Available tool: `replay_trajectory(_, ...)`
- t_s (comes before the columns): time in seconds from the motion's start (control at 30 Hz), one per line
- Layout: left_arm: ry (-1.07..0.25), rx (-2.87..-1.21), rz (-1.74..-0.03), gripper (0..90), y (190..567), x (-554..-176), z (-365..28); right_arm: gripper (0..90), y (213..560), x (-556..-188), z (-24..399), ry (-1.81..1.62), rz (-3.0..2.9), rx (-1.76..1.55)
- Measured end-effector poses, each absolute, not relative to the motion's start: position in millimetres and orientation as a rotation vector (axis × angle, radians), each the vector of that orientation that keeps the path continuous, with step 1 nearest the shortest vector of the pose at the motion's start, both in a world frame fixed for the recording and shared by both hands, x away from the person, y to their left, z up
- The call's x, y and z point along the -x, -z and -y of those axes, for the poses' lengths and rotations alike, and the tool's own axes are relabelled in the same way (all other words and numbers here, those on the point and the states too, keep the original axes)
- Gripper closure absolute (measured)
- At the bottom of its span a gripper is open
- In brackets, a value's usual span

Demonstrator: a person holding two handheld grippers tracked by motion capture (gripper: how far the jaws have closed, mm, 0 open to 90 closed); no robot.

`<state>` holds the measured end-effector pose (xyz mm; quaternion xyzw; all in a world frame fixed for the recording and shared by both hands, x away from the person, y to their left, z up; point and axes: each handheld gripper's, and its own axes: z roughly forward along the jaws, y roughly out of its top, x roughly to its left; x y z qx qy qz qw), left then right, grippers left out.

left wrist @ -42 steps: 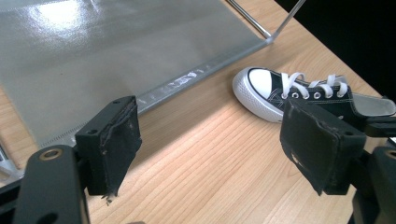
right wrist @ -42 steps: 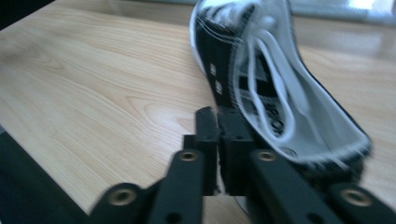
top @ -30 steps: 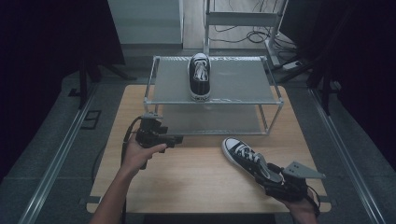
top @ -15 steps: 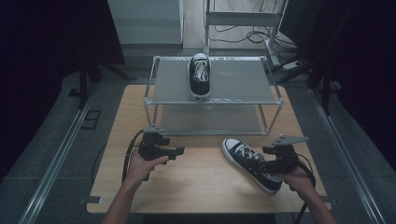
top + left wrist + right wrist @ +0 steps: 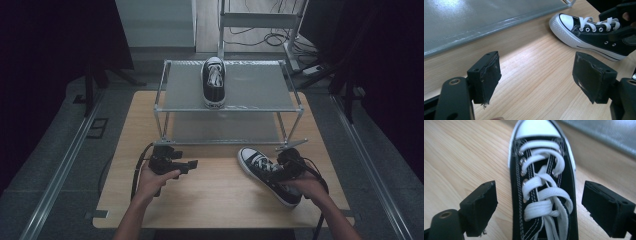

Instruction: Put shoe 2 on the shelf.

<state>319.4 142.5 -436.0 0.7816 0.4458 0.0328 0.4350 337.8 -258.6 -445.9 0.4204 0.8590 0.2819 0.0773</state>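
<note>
Two black sneakers: one [image 5: 213,81] at upper centre on the single metal rack [image 5: 260,85], one [image 5: 267,173] at lower right on the one counter [image 5: 220,190]. Two hand-held grippers, left [image 5: 186,165] and right [image 5: 282,167].

We see a black low-top sneaker [image 5: 268,174] with white laces and toe cap lying upright on the wooden table [image 5: 215,200], just in front of the metal rack [image 5: 227,107]. Its mate [image 5: 213,81] stands on the rack's top shelf, toe pointing away from us.

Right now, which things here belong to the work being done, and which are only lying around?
In use:
- sneaker on the table, right tongs open astride its laces
- left tongs, open
- metal shelf, holding the matching sneaker

Lying about:
- cables on the floor
</note>
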Motion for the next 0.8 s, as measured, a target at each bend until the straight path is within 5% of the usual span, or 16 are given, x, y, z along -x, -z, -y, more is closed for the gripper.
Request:
replay_trajectory(0.47,-0.068,-1.936,-1.112,22.7,437.5,-314.6,-142.9,5.6,467.9,-347.5,241.2,-0.487,-2.682,-1.258)
replay_trajectory(0.8,-0.072,-1.922,-1.128,22.7,438.9,-312.6,-146.9,15.2,470.1,-348.3,240.8,-0.438,-2.706,-1.245)
